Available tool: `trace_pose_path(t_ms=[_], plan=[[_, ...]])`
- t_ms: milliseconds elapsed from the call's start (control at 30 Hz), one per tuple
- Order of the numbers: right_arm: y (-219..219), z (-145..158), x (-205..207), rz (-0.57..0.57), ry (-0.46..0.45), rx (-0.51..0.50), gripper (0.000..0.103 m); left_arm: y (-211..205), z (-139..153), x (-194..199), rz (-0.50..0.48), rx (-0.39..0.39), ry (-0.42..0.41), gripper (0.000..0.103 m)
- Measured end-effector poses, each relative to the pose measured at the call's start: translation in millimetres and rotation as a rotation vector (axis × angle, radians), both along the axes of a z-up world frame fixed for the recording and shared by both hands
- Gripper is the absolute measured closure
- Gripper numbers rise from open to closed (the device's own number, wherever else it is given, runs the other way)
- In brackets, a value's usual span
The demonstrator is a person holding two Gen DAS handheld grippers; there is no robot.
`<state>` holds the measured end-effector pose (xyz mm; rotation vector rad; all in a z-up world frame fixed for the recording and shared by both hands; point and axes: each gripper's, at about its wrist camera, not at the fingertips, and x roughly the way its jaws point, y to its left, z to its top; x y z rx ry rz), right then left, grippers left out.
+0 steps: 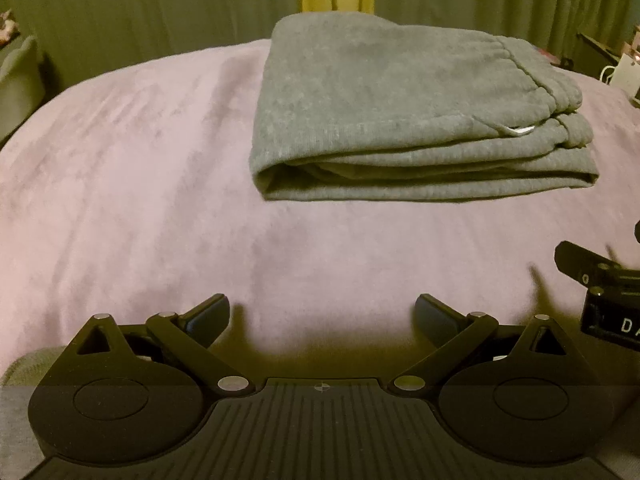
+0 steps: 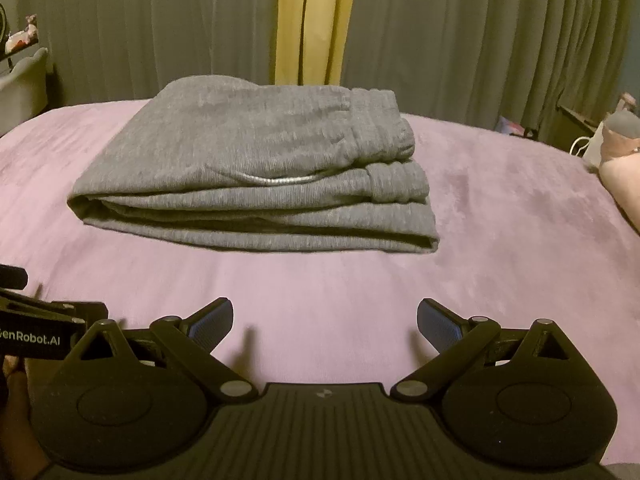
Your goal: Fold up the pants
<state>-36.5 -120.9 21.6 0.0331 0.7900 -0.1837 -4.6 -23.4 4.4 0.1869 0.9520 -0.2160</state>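
- Sweatpants (image 1: 404,108) are lying folded in a thick grey stack on the pink blanket (image 1: 140,168), looking soft, floppy, light.
- I'm holding my left gripper (image 1: 322,314) and right gripper (image 2: 325,320) spread, empty, well apart from them.
- I'm judging the rounded fold edge the best pinch.

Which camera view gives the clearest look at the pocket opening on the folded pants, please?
The right wrist view: the pocket opening on the pants shows as a long pale curve. The left wrist view shows only a short pale bit of it near the waistband.
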Motion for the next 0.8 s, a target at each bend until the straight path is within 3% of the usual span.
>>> trace_pose_path(t_ms=[800], plan=[[-4.8, -0.3, 0.1, -0.015, -0.016, 0.019, 0.004, 4.4, -5.4, 6.3, 0.031, -0.017, 0.028, 0.001]])
